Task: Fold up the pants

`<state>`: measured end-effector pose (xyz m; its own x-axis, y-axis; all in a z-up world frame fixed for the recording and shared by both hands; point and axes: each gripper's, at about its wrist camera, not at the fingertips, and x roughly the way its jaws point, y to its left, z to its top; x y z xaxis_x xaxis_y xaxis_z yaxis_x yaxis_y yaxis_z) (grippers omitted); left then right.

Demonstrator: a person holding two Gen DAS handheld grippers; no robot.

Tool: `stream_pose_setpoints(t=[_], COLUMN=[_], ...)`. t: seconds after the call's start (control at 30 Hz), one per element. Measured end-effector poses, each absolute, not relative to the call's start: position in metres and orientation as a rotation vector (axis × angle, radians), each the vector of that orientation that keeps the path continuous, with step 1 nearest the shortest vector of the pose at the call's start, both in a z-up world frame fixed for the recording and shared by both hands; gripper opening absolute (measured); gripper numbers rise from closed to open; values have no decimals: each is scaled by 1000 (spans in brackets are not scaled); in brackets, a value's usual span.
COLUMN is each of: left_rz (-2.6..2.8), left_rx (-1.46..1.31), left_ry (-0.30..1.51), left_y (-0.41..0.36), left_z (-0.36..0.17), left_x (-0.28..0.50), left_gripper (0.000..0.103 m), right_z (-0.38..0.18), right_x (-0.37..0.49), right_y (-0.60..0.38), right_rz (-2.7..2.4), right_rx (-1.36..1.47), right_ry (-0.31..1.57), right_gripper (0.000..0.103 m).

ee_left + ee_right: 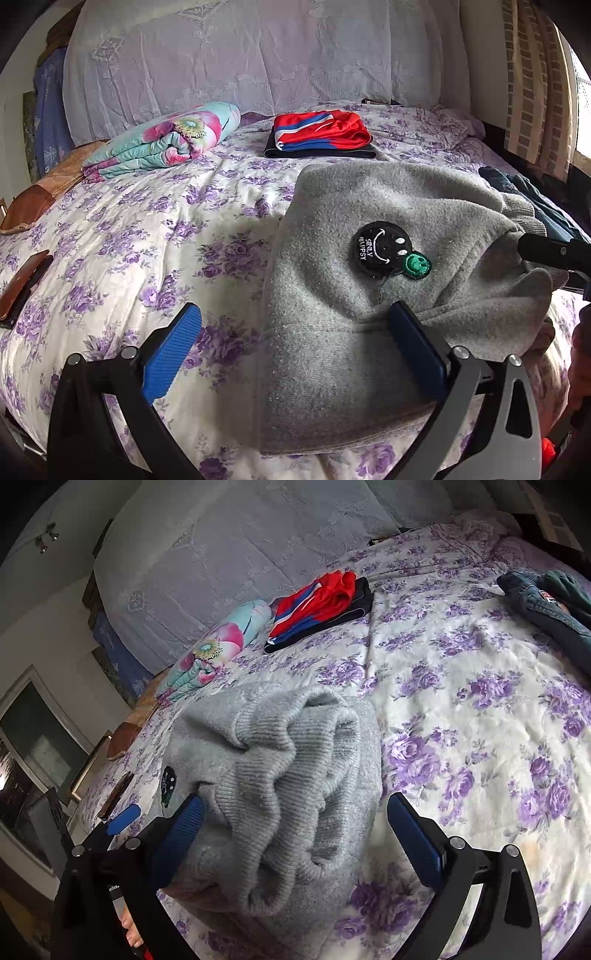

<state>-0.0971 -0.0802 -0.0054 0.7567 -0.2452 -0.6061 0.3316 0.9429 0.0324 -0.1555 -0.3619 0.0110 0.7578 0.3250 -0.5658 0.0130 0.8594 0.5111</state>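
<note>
Grey fleece pants (351, 295) lie folded on the flowered bed, with a black smiley patch (384, 246) on top. My left gripper (295, 325) is open, its blue pads straddling the pants' near left edge. My right gripper (295, 812) is open around the bunched ribbed waistband (288, 775) of the pants (229, 723). The right gripper's finger also shows at the right edge of the left wrist view (546, 251). The left gripper's blue pad shows at the left in the right wrist view (123, 818).
A folded red, blue and black garment (317, 134) and a rolled floral quilt (166, 142) lie at the far side of the bed. Dark jeans (546, 602) lie at the right. A brown wallet-like item (22, 288) lies at the left edge.
</note>
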Motion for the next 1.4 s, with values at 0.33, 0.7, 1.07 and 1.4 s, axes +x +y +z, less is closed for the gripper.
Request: stream_pose_setpoints(t=[0.33, 0.7, 1.07, 1.4], left_rz=[-576, -658, -651, -652], left_rx=[-77, -189, -164, -163], left_ry=[778, 765, 732, 720], left_y=[-52, -42, -40, -41], left_z=[-19, -43, -44, -44], left_x=[-83, -77, -85, -89], left_gripper=[98, 99, 99, 99], right_z=[3, 103, 40, 48], right_x=[-143, -160, -49, -128], right_y=[-370, -316, -262, -313], right_rz=[225, 348, 421, 202], right_rx=[550, 361, 393, 229], right_ry=[775, 426, 767, 646], right_gripper=[100, 100, 89, 100])
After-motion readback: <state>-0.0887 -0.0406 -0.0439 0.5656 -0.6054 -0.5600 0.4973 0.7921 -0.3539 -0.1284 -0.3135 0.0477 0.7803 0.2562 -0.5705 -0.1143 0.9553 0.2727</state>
